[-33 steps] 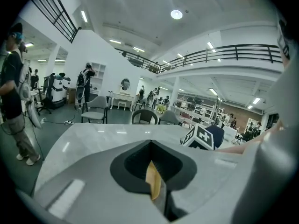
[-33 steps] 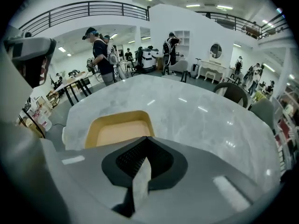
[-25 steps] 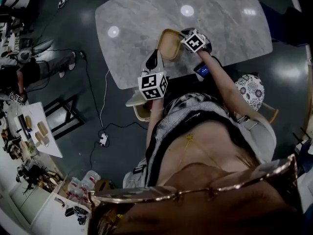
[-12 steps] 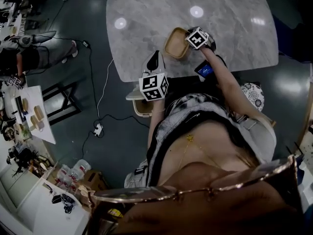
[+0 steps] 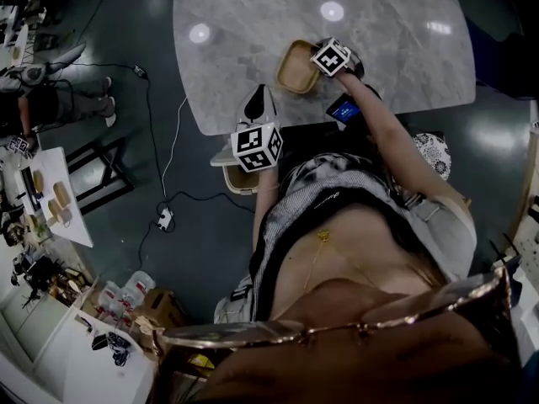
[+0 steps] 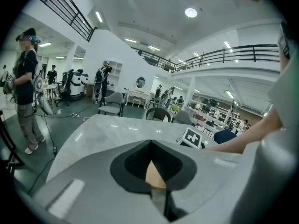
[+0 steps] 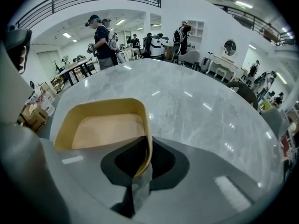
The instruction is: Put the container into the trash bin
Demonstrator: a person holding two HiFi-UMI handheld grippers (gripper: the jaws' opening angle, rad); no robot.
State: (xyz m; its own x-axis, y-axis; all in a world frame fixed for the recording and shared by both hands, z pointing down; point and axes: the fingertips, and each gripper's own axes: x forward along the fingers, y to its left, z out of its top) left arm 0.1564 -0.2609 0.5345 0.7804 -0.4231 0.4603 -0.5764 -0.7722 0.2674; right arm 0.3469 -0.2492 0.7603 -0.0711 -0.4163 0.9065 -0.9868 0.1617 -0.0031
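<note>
A tan, shallow container point(image 5: 296, 67) is over the near part of the grey marble table point(image 5: 396, 32). My right gripper point(image 5: 317, 69) is shut on its right rim. In the right gripper view the thin wall of the container point(image 7: 105, 127) runs down between the jaws of the right gripper point(image 7: 141, 166), and its inside looks empty. My left gripper point(image 5: 258, 98) hovers at the table's near edge, left of the container and apart from it. In its own view the left gripper point(image 6: 157, 186) is shut on nothing, and a sliver of tan shows beyond the jaws. No trash bin is in view.
A cream chair point(image 5: 229, 160) stands under the table's near edge and a patterned stool point(image 5: 433, 154) to the right. Cables and a power strip point(image 5: 163, 220) lie on the dark floor at left. People stand by cluttered benches point(image 5: 46, 200) at far left.
The head view has shifted a little. The right gripper stays shut on the container's rim, and both grippers hold about the same place over the table.
</note>
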